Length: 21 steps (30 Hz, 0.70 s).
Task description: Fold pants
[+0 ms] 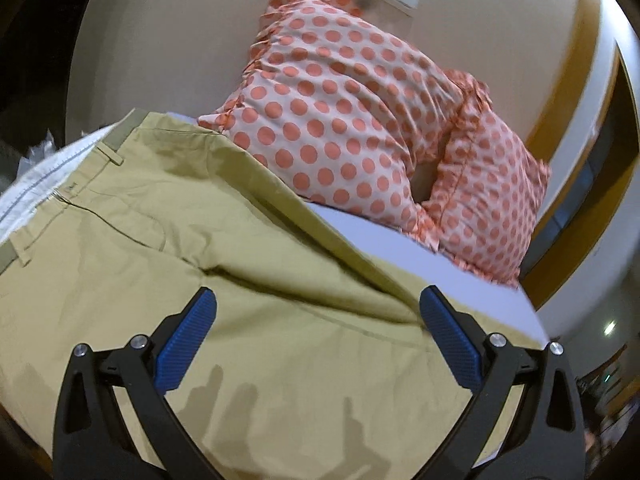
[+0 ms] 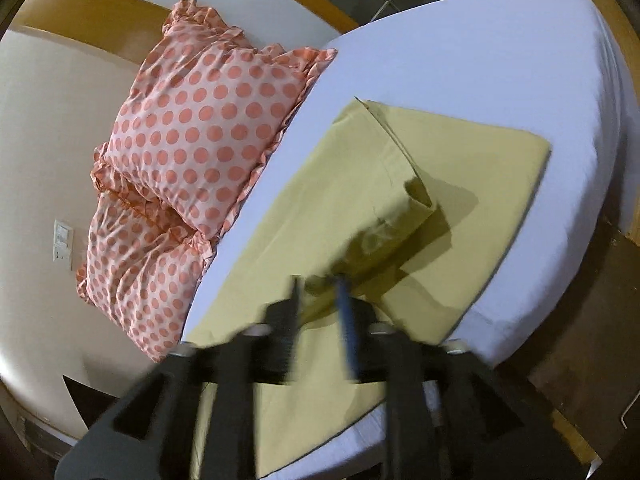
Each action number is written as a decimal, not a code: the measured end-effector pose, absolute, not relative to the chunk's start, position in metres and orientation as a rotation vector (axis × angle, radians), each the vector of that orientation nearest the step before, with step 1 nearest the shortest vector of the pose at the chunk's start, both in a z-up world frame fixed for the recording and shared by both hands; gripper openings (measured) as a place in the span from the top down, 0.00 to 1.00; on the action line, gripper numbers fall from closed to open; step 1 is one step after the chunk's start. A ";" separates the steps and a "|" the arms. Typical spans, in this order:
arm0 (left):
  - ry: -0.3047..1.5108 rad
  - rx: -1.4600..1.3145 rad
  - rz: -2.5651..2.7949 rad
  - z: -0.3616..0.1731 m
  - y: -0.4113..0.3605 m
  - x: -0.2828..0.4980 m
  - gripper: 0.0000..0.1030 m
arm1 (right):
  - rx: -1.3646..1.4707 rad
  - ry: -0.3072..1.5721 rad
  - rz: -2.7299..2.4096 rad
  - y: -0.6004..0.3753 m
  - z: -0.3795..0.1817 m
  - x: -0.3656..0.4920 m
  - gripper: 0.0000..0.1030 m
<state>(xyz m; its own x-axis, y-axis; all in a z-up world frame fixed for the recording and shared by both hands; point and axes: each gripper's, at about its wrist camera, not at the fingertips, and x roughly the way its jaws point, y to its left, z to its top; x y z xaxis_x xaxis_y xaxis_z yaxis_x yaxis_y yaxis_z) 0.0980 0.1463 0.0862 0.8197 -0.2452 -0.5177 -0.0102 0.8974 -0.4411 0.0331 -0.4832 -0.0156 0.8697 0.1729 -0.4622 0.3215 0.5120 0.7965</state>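
1. Lower centre of the right wrist view: the right gripper has its fingers drawn close together on a lifted bunch of the khaki pants. It looks clamped on the cloth, though motion blur hides the contact itself.
2. From those jaws the raised leg runs up toward the frame's centre, its hem end at upper middle, while the rest of the pants lies flat on the white bed.
3. Over in the left wrist view, the left gripper hovers with jaws wide apart and nothing between them; khaki cloth fills the frame under the blue pads.
4. The waistband sits at the left edge, so the long axis runs left to right across this view.
5. Polka-dot pillows crowd the upper right, just beside the pants' far edge.
6. My read: the right hand carries the fold, and the left is nearer the seat, placed to pin it.
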 end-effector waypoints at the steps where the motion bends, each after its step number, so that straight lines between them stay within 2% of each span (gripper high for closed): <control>1: 0.608 -0.455 -0.124 0.088 0.149 0.105 0.02 | 1.035 0.532 -0.102 -0.483 -0.015 0.037 0.52; 3: 0.630 -0.460 -0.109 0.090 0.153 0.124 0.02 | 1.037 0.538 -0.107 -0.484 -0.019 0.037 0.52; 4: 0.641 -0.456 -0.103 0.091 0.153 0.136 0.02 | 1.041 0.544 -0.110 -0.485 -0.021 0.040 0.56; 5: 0.653 -0.455 -0.097 0.090 0.156 0.143 0.02 | 1.041 0.544 -0.113 -0.487 -0.025 0.046 0.82; 6: 0.687 -0.455 -0.084 0.090 0.157 0.162 0.02 | 1.037 0.542 -0.104 -0.489 -0.029 0.051 0.94; 13: 0.838 -0.526 -0.008 0.066 0.165 0.261 0.03 | 1.019 0.416 -0.073 -0.498 -0.025 0.041 0.96; 18: 0.890 -0.447 0.095 0.057 0.156 0.310 0.04 | 0.974 0.403 -0.087 -0.497 -0.018 0.037 0.96; 20: 0.932 -0.399 0.150 0.049 0.156 0.324 0.25 | 0.959 0.397 -0.089 -0.496 -0.016 0.037 0.96; 21: 0.963 -0.404 0.154 0.044 0.158 0.326 0.58 | 0.960 0.391 -0.087 -0.496 -0.015 0.037 0.96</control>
<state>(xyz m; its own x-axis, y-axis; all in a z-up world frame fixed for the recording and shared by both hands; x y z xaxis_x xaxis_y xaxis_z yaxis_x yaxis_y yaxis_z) 0.3263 0.1582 0.0438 0.5674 -0.0506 -0.8219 -0.3037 0.9149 -0.2660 0.0374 -0.4959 -0.0154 0.9266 0.0996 -0.3626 0.2435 0.5758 0.7805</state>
